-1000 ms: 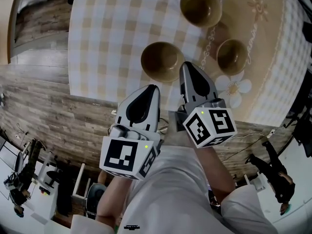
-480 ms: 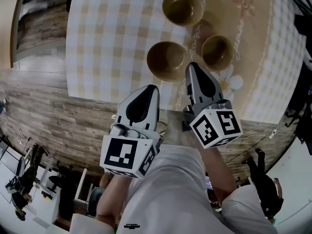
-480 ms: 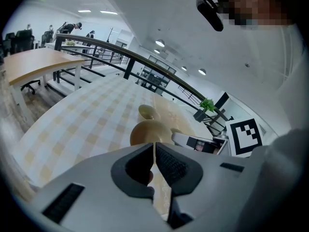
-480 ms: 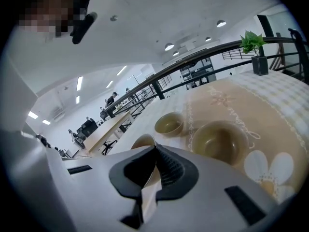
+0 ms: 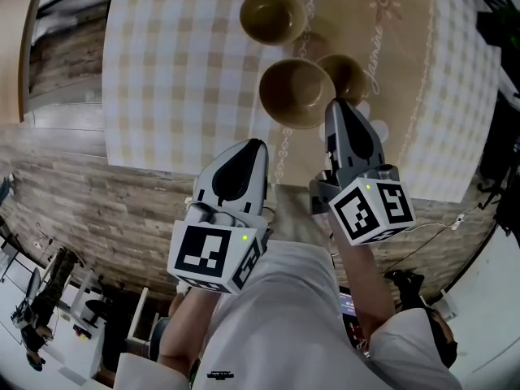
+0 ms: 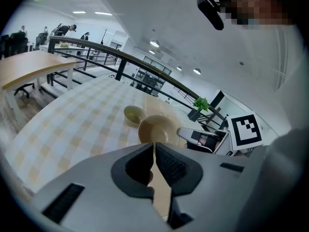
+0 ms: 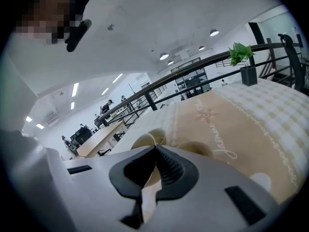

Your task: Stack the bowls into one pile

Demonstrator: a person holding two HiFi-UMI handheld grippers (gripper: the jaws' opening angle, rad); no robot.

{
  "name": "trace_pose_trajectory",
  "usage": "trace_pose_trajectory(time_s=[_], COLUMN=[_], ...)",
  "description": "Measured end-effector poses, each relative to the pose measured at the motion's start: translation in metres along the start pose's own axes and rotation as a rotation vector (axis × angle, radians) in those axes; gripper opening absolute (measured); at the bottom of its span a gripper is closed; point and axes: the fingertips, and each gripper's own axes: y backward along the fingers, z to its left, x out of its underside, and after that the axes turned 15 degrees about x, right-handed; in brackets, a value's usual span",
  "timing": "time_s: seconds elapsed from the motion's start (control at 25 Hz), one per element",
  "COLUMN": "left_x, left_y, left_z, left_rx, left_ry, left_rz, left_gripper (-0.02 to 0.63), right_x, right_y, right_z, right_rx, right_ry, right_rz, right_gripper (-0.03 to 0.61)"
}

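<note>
- My right gripper (image 5: 337, 106) is closer to the nearest bowl (image 5: 296, 93) than a second ago; the left gripper (image 5: 254, 146) lags behind.
- Both jaws are closed with nothing in them.
- Nothing's stacked on the tablecloth (image 5: 179, 71) yet: the far bowl (image 5: 272, 16) sits apart, and the small bowl (image 5: 349, 71) is maybe touching the nearest one.

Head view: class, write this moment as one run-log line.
far bowl, near bowl, small bowl: unstacked | left hand-held gripper: shut, empty | right hand-held gripper: shut, empty

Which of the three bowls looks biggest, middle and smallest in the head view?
1. Nearest bowl, though it sits closer to the camera.
2. Farthest bowl, nearly alike.
3. Right bowl, partly hidden.
</note>
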Motion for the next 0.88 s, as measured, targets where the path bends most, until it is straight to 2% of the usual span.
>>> trace_pose_trajectory(time_s=[0.36, 0.68, 0.88], left_x=[0.003, 0.013, 0.023], left_y=[-0.02, -0.035, -0.036], left_z=[-0.019, -0.031, -0.034], left_rx=[0.003, -0.014, -0.037], left_ry=[-0.003, 0.009, 0.028], left_rz=[0.013, 0.023, 0.017], left_gripper=[0.031, 0.031, 0.031], right_x=[-0.02, -0.015, -0.004], right_y=[-0.003, -0.017, -0.026], right_z=[-0.053, -0.084, -0.098], right_rx=[0.083, 0.119, 0.163], right_ry=[-0.022, -0.018, 0.058], right_rz=[-0.024, 0.019, 0.051], right_gripper=[0.034, 0.034, 0.035])
